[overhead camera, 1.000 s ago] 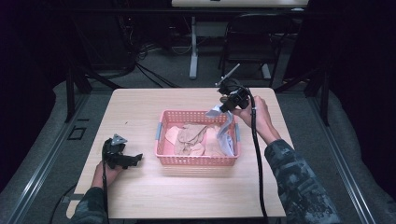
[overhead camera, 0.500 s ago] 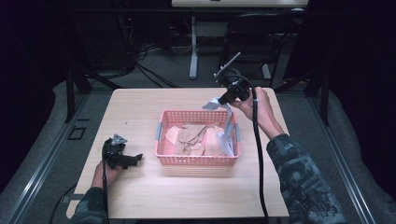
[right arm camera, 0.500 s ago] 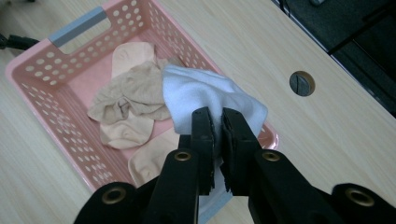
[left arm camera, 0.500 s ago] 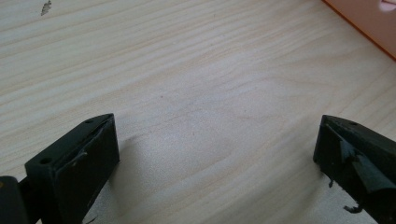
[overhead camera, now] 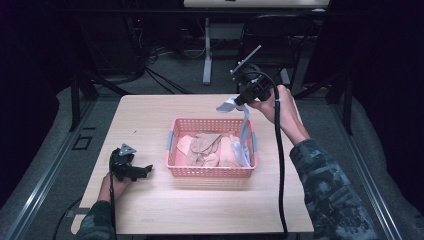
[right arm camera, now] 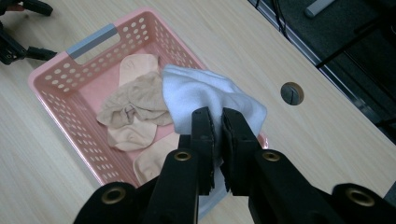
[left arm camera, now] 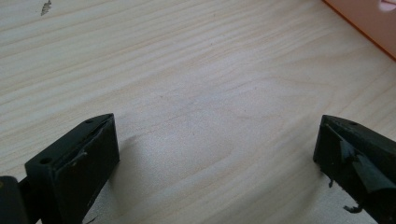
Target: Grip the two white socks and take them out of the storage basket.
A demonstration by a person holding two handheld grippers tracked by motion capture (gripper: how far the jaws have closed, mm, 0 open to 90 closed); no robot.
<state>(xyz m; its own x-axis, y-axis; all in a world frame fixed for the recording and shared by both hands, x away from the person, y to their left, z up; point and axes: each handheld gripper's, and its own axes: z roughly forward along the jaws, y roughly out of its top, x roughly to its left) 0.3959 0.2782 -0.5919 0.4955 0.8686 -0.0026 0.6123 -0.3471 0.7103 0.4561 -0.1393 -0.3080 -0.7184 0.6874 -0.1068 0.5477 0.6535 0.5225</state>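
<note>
- My right hand-held gripper [overhead camera: 234, 103] sits right of centre in the upper half of the high view, jaws clamped shut on a white cloth [overhead camera: 244, 131]; in the right gripper view [right arm camera: 215, 122] the cloth [right arm camera: 205, 93] bunches just above the two pads.
- From the grip, the white cloth hangs as a strip, its lower end lying inside the right end of the pink basket [overhead camera: 210, 171].
- The basket sits mid-frame on the surface [overhead camera: 150, 112] and holds several beige and tan garments [overhead camera: 202, 148] in a loose heap.
- My left hand-held gripper [overhead camera: 145, 170] rests low on the surface at lower left, well apart from the basket; in its own view the jaws [left arm camera: 217, 154] stand wide open over bare wood, holding nothing.
</note>
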